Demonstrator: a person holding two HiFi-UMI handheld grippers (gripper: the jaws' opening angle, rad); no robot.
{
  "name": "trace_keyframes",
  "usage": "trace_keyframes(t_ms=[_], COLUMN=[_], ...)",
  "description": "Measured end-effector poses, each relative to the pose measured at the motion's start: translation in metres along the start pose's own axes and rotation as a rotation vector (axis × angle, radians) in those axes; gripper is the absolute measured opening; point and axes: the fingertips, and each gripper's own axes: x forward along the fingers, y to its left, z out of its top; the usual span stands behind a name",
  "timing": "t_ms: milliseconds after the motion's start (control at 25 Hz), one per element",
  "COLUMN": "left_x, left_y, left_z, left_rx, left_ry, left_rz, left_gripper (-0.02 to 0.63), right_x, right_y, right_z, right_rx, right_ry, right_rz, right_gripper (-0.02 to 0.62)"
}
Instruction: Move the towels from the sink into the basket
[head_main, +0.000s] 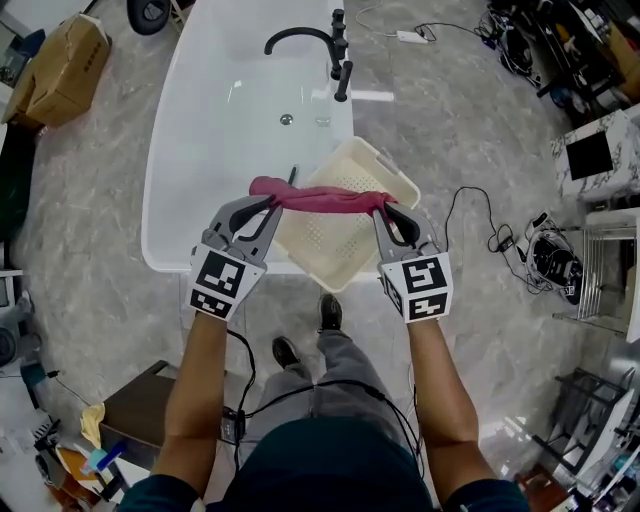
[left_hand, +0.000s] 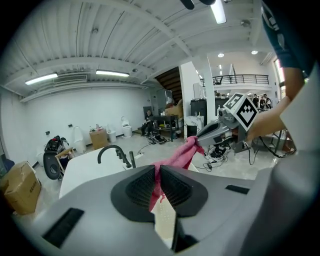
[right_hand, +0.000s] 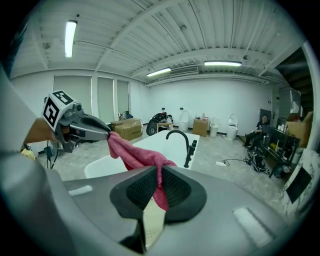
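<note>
Bright overhead strip lighting, fisheye-warped edges

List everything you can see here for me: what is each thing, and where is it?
towel: one, pink, stretched between both grippers, across the basket
basket: one, cream, perforated, at the sink's near right corner
sink: one, white, mid-floor
faucet: one, black, at the sink's far end
cardboard box: one, brown, floor, far left
cables: several, black, floor, right
shoes: two, dark, below the basket
left gripper: grey, shut on the towel's left end
right gripper: grey, shut on its right end
</note>
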Motion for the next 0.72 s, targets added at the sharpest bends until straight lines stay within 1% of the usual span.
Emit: trace_keyframes(t_ms=[200,720], left_x=[0.020,0.057], left_y=[-0.008,-0.027], left_z=[-0.023,-0.074], left_rx=[-0.027,-0.057], left_ry=[0.024,0.091], left_rz=[-0.025,-0.056], left_gripper=[0.037,0.037], right_x=[0.008,0.027], right_y=[-0.007,-0.015], right_z=[-0.028,-0.091], right_rx=[0.016,0.044], right_ry=[0.038,0.116], right_rz=[-0.008,-0.003], right_gripper=[0.038,0.038])
